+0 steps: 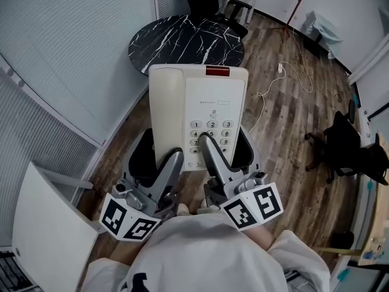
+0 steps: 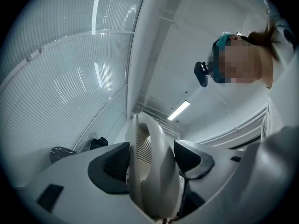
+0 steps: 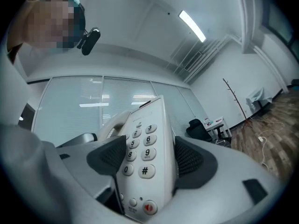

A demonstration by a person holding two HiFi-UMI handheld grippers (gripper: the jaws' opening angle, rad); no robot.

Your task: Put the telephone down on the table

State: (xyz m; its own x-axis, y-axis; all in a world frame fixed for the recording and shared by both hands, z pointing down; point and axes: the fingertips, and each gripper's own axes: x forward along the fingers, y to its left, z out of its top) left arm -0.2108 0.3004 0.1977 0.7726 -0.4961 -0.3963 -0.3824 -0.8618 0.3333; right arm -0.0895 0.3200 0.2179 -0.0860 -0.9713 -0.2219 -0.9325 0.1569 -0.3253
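- Evidently the job is not yet done: you hold the cream telephone off the ground, over the wood-look floor. It rests on nothing.
- Ahead lies the round black marble-patterned table, showing just past the telephone's top edge. How far below it sits cannot be told.
- Your left gripper is clamped across the handset side of the body. Your right gripper is clamped across the keypad side. Both sets of jaws are spread wide on the casing.
- By this reading, everything remains: carry the telephone over the tabletop, set it down flat, then let go with both grippers.
- Digits 1 to 9 read clearly on the keypad from the head view. The right gripper view adds 0 and #.
- A short line of print above the keys is too small to read. The red strip at the top shows no legible text, and no brand name can be made out.
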